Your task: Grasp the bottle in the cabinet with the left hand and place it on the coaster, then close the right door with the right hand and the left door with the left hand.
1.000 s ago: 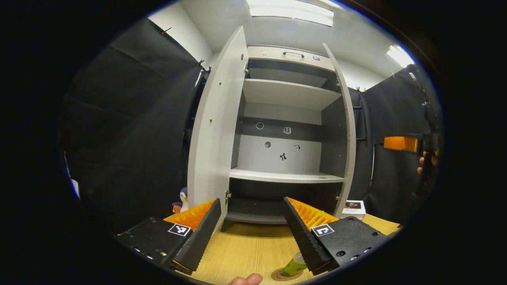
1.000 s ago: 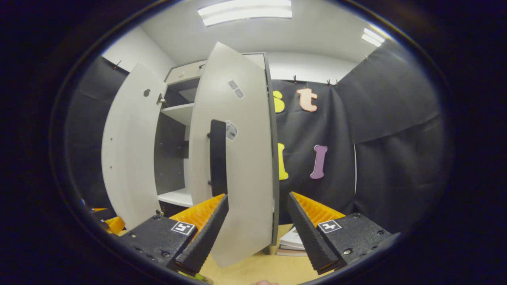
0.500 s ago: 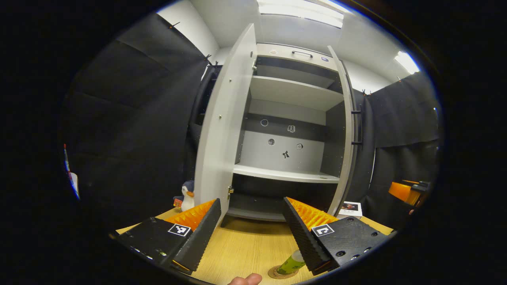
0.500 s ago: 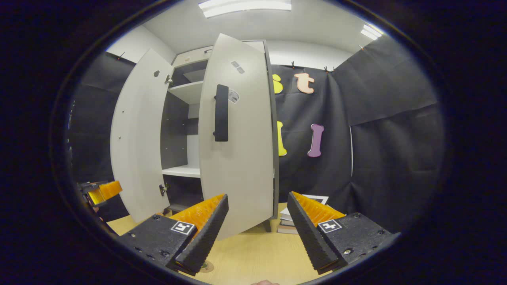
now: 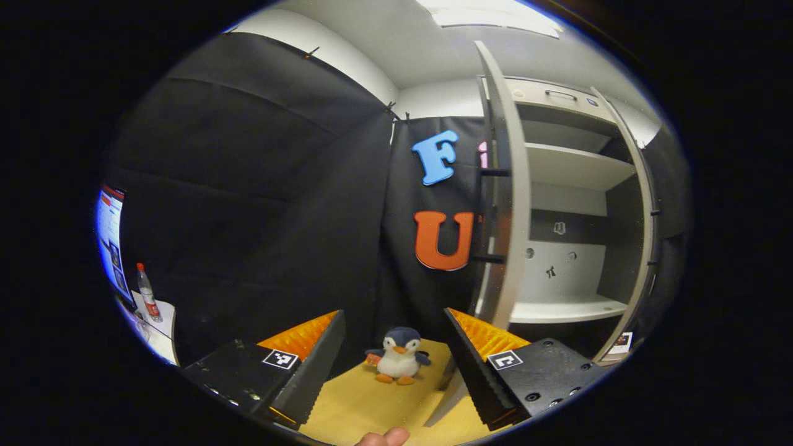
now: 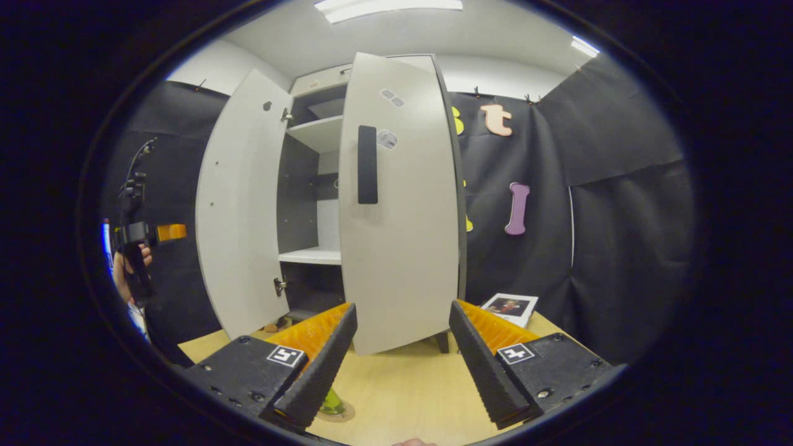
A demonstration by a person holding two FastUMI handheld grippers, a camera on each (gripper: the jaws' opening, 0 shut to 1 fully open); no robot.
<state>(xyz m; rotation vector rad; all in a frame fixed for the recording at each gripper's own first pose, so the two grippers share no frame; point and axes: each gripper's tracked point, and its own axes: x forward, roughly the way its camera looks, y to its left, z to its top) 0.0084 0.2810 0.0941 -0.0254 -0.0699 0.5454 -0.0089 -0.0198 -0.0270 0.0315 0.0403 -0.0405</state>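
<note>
In the right gripper view, a green bottle point(image 6: 332, 402) stands on a round coaster point(image 6: 344, 412) on the wooden table, partly hidden behind my right gripper point(image 6: 403, 306). This gripper is open, a short way in front of the right door point(image 6: 403, 248), which stands partly closed with its dark handle point(image 6: 367, 164) facing me. The left door point(image 6: 241, 204) stands wide open. A hand holds my left gripper point(image 6: 162, 233) far to the left of that door. In the left gripper view, my left gripper point(image 5: 393, 313) is open and empty, and the left door point(image 5: 505, 223) shows edge-on.
A penguin plush point(image 5: 396, 360) sits on the table beside the left door. Bare shelves point(image 5: 564, 310) show inside the cabinet. A book point(image 6: 511, 306) lies at the table's right. A side table at far left carries another bottle point(image 5: 147, 291).
The left gripper swung left, from facing the cabinet's inside to the outer side of the left door. The right gripper drew back from the right door, which now stands a little further closed.
</note>
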